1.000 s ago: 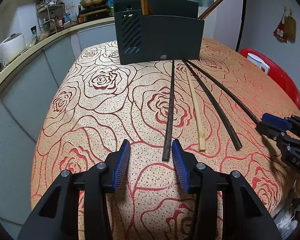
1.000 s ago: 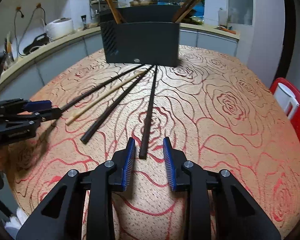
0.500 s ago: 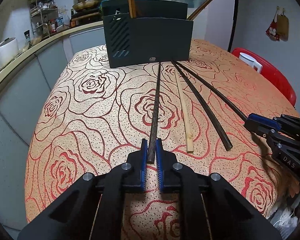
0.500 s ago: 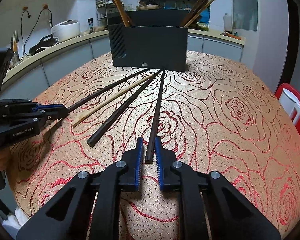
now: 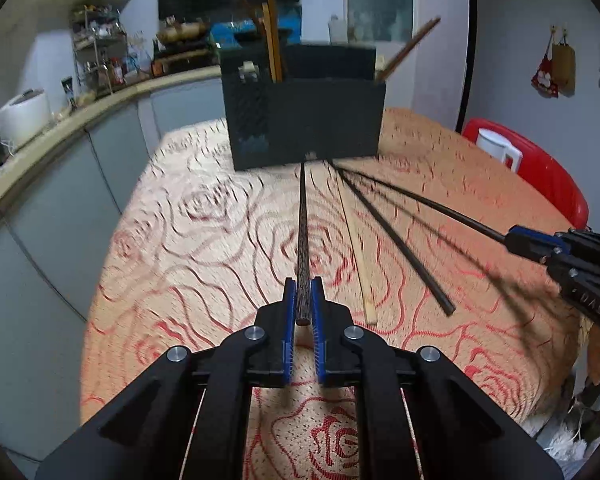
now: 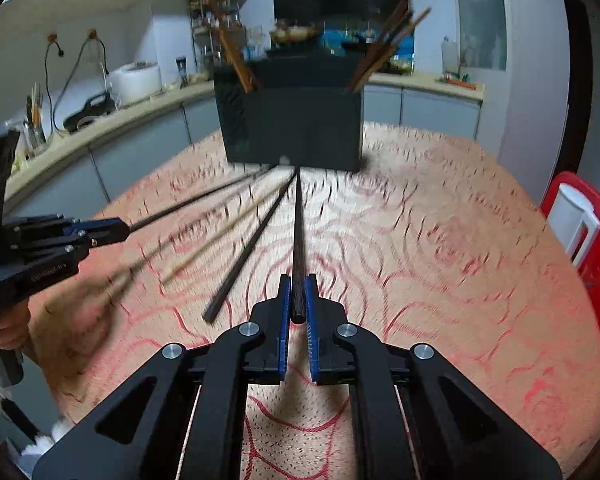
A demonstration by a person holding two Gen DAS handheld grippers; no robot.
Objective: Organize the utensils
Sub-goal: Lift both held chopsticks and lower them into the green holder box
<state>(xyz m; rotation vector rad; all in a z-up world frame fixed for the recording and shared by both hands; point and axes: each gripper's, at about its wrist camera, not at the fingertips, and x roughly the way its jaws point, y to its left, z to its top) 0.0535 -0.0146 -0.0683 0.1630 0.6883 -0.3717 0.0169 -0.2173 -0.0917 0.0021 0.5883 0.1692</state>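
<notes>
Both views face a black utensil holder (image 5: 304,120) (image 6: 292,120) with several chopsticks standing in it. My left gripper (image 5: 303,300) is shut on the near end of a dark speckled chopstick (image 5: 302,224) and holds it raised, pointing at the holder. My right gripper (image 6: 297,296) is shut on a dark chopstick (image 6: 298,224) in the same way; it also shows in the left wrist view (image 5: 528,240) gripping a thin black chopstick (image 5: 420,200). A pale wooden chopstick (image 5: 360,252) and a black chopstick (image 5: 396,240) lie on the rose-patterned tablecloth (image 5: 180,260).
A red chair with a white jug (image 5: 496,148) stands right of the table. A counter (image 5: 60,116) with a white rice cooker (image 5: 20,114) curves along the left. The table edge drops off close below both grippers.
Both grippers went from open beside a chopstick end to shut on it. Both have since lifted their chopsticks off the cloth, tips toward the holder.
</notes>
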